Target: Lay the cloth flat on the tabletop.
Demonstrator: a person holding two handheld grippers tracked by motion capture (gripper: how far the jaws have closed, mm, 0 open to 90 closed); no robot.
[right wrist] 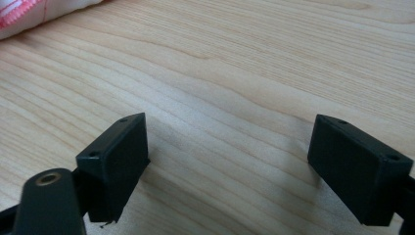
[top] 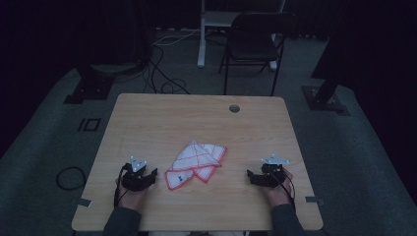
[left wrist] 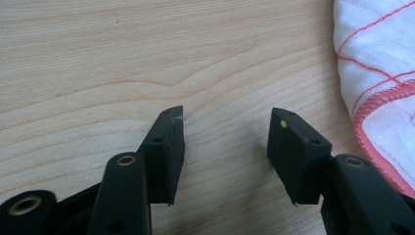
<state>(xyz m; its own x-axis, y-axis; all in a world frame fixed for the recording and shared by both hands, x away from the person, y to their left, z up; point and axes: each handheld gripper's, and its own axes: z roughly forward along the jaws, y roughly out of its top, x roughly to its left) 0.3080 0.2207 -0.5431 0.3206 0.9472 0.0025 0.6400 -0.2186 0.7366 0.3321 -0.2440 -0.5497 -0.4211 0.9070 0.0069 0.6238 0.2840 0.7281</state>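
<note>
A white cloth (top: 195, 162) with red grid lines and red stitched edges lies crumpled on the wooden table (top: 162, 118), near its front middle. My left gripper (top: 147, 175) rests on the table to the cloth's left, jaws open with nothing between them. In the left gripper view the cloth (left wrist: 377, 83) lies just right of my left gripper (left wrist: 227, 122). My right gripper (top: 252, 176) sits on the table to the cloth's right, open and empty. In the right gripper view a corner of the cloth (right wrist: 34, 14) lies at the top left, well away from my right gripper (right wrist: 230, 132).
A round cable hole (top: 234, 108) sits near the table's far edge. Beyond the table stand a black chair (top: 255, 42) and a white frame leg (top: 201, 34), with cables (top: 162, 73) on the grey floor. A cable loop (top: 71, 177) lies on the floor at left.
</note>
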